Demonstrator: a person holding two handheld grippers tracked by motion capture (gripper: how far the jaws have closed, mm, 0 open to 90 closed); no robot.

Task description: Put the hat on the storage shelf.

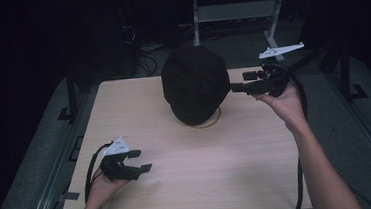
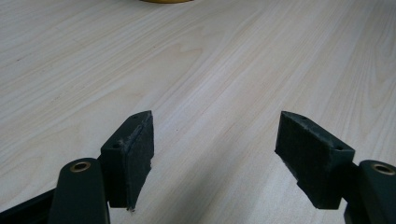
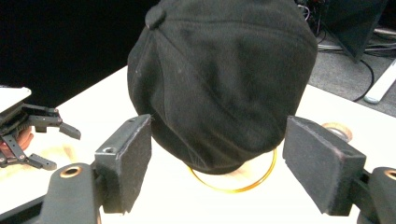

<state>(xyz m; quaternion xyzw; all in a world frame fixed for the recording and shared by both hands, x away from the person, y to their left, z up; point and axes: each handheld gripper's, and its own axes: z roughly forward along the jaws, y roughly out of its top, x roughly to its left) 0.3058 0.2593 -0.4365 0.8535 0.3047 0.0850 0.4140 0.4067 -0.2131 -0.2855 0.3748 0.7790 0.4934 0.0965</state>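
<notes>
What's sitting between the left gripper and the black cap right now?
Nothing: in the high view, bare wooden tabletop runs from the open left gripper to the black cap. The left gripper view shows the same bare wood ahead of its jaws.

Left gripper (image 1: 140, 160): black body, two black jaws; a grey three-cornered plate (image 1: 117, 146) on top at 12 o'clock of the body; a black cable (image 1: 91, 168) looping away at 9 o'clock. In the left gripper view, each jaw carries a thick dark pad (image 2: 140, 156) with a rough, worn edge; two small holes on each pad mount; a brass-ringed hole (image 2: 80, 166) in each arm below. Right gripper (image 1: 237, 87): the same black build; pale plate (image 1: 280, 50) at 1 o'clock; a black cable (image 1: 301, 100) running down toward 6 o'clock. Forearms (image 1: 324, 174) bare; no sleeves or gloves.
</notes>
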